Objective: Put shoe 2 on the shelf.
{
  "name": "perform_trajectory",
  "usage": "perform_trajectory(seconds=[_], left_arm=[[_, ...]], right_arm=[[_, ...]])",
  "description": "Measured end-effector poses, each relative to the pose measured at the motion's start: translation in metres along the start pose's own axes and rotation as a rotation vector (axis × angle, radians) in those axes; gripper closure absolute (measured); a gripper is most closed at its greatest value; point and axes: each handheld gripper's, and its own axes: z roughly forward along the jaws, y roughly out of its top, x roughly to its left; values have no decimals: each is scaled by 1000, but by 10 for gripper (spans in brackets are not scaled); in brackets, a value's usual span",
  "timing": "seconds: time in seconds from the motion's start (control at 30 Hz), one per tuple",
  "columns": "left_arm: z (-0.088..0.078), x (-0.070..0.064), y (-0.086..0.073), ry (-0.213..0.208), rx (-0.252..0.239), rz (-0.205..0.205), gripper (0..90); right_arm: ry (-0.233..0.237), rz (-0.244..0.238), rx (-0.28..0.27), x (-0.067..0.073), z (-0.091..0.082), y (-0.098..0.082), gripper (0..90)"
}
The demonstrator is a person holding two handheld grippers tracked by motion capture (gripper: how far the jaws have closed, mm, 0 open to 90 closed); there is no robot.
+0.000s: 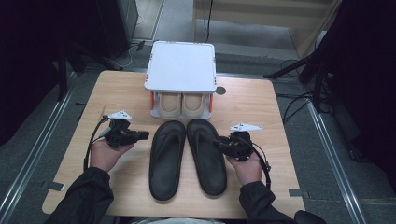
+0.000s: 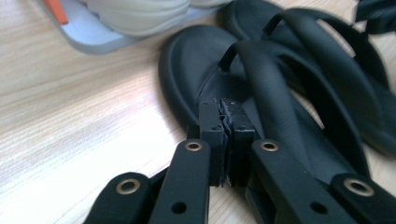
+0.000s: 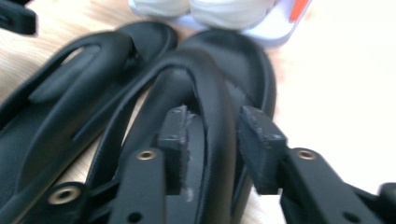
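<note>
Two claws at a pair of black sandals on the tabletop (image 1: 126, 91)
Left claw (image 2: 227, 122) pressed together beside left sandal (image 1: 166, 158); right claw (image 3: 217, 135) apart, astride right sandal's (image 1: 206, 156) strap (image 3: 212, 98)

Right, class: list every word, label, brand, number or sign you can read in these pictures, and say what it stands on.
None can be read: the black flip-flops, the beige shoes, the white rack and the wooden table show no legible text, label, brand, number or sign in any view.
</note>
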Motion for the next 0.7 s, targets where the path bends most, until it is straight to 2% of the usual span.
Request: perform_trajectory(seconds=[0.07,0.13,0.23,0.37,0.43,0.53,0.6,0.7], left_arm=[[1,0,-1,10,4,4,899],[2,0,-1,12,-12,8,900],[6,0,-1,6,-23,4,900],[11,1,-2,-17,9,0,900],[13,-1,-3,-12,18,24,900],[17,-1,-5,-2,26,35,900],[19,0,-5,-3,30,29,900],[23,-1,-6,19,32,46,900]], right_arm=[[-3,4,-17,-4,-3,1,741],[-3,11,-21,-10,-3,1,805],[-9,9,-3,-17,2,-2,900],[-12,0,29,-21,14,-5,900],[-30,-13,45,-22,19,-6,900],[-40,2,54,-26,22,-6,900],[-33,12,61,-30,24,-6,900],[-19,40,70,-33,27,-6,900]])
